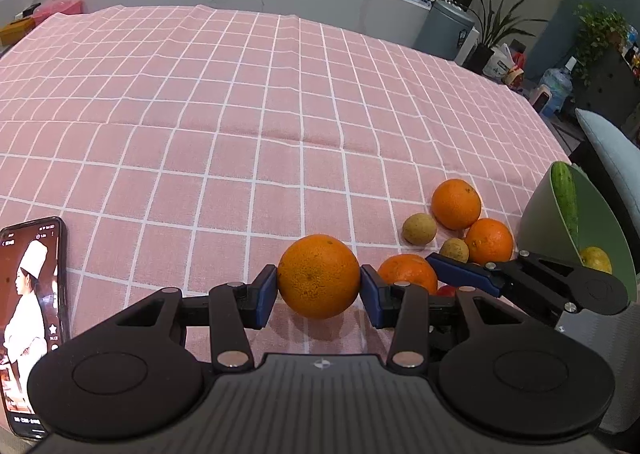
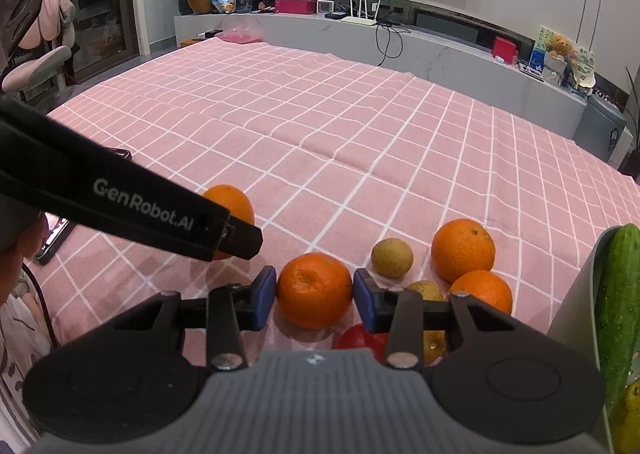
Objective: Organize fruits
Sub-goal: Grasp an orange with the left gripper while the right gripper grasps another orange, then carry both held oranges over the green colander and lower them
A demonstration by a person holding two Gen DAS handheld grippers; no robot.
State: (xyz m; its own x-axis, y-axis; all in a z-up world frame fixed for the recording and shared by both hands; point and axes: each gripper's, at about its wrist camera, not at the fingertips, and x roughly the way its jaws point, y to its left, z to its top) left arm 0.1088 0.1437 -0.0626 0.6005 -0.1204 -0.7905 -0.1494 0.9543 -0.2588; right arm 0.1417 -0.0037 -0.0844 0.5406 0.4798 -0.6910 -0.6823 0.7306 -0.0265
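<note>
My left gripper [image 1: 319, 286] is shut on a large orange [image 1: 319, 276], its blue pads pressing both sides just above the pink checked cloth. My right gripper [image 2: 315, 292] is shut on a second orange [image 2: 314, 289], which also shows in the left wrist view [image 1: 408, 272]. The left-held orange shows partly behind the left gripper's body in the right wrist view [image 2: 232, 202]. Two more oranges [image 2: 463, 250] [image 2: 482, 290], two small brown fruits [image 2: 392, 257] [image 2: 426, 290] and a red fruit [image 2: 360, 337] lie beside it.
A green bowl [image 1: 600, 214] at the table's right edge holds a cucumber [image 1: 565, 200] and a yellow fruit [image 1: 596, 259]. A phone [image 1: 28, 318] with a lit screen lies at the left. The pink cloth [image 1: 240, 114] stretches far ahead. A chair stands beyond the right edge.
</note>
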